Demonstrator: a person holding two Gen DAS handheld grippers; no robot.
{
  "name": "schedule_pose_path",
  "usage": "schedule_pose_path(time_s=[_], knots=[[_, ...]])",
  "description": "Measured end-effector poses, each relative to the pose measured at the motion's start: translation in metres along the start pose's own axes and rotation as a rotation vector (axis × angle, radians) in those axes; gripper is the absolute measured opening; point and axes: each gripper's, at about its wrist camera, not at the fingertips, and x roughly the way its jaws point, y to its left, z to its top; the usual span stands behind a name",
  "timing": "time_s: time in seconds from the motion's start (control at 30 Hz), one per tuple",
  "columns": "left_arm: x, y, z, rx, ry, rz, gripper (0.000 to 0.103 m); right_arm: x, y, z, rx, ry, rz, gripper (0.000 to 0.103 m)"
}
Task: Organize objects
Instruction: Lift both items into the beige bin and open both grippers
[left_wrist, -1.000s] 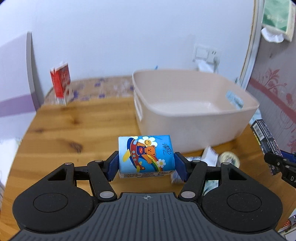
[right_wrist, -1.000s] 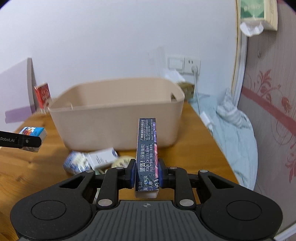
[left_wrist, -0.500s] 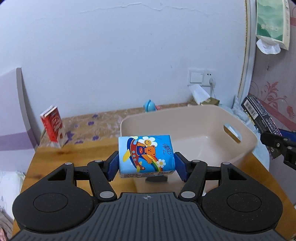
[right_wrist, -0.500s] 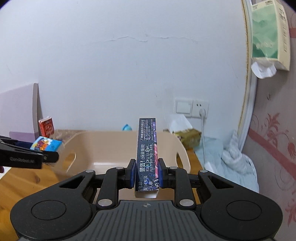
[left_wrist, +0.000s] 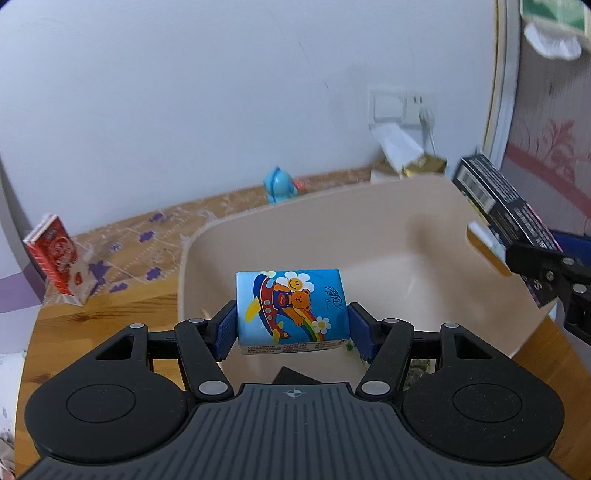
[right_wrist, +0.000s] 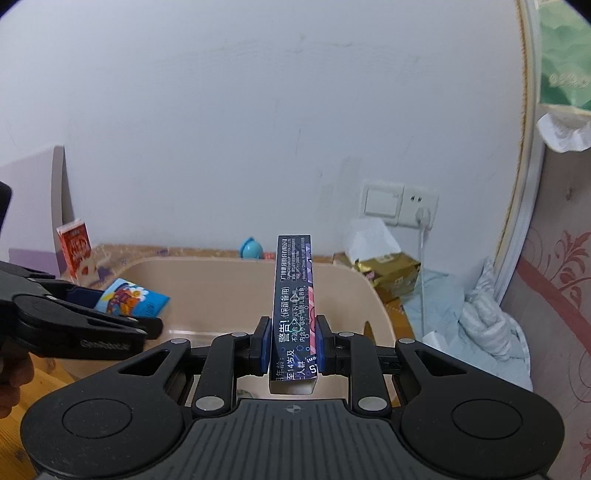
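Observation:
My left gripper (left_wrist: 292, 328) is shut on a blue tissue pack with a cartoon bear (left_wrist: 291, 310) and holds it above the near-left part of the beige plastic bin (left_wrist: 369, 236). My right gripper (right_wrist: 291, 343) is shut on a long dark box with white print (right_wrist: 293, 302), held upright over the bin's near rim (right_wrist: 207, 266). The dark box also shows at the right of the left wrist view (left_wrist: 502, 203), over the bin's right side. The tissue pack shows at the left of the right wrist view (right_wrist: 129, 297).
A red and white carton (left_wrist: 55, 254) stands at the table's back left. A small blue toy (left_wrist: 279, 184) sits behind the bin. A gold tissue box (right_wrist: 388, 269) sits by the wall socket (right_wrist: 399, 203). Light blue bedding (right_wrist: 461, 321) lies to the right of the table.
Both grippers have risen from table height and moved forward over the bin, each still holding its object. The loose items on the table in front of the bin have dropped out of sight.

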Motion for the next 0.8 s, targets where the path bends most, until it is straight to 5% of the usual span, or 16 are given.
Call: schedule_pose_path(time_s=[0.37, 0.5, 0.8], knots=[[0.024, -0.007, -0.007, 0.011, 0.096, -0.022, 0.066, 0.03, 0.008, -0.011, -0.071, 0.12, 0.026, 0.023], [0.015, -0.004, -0.007, -0.005, 0.069, -0.016, 0.077, 0.019, 0.01, -0.012, -0.061, 0.104, 0.028, 0.04], [-0.021, 0.004, -0.017, -0.022, 0.003, 0.012, 0.083, -0.029, 0.001, -0.012, -0.037, 0.013, 0.014, 0.061]])
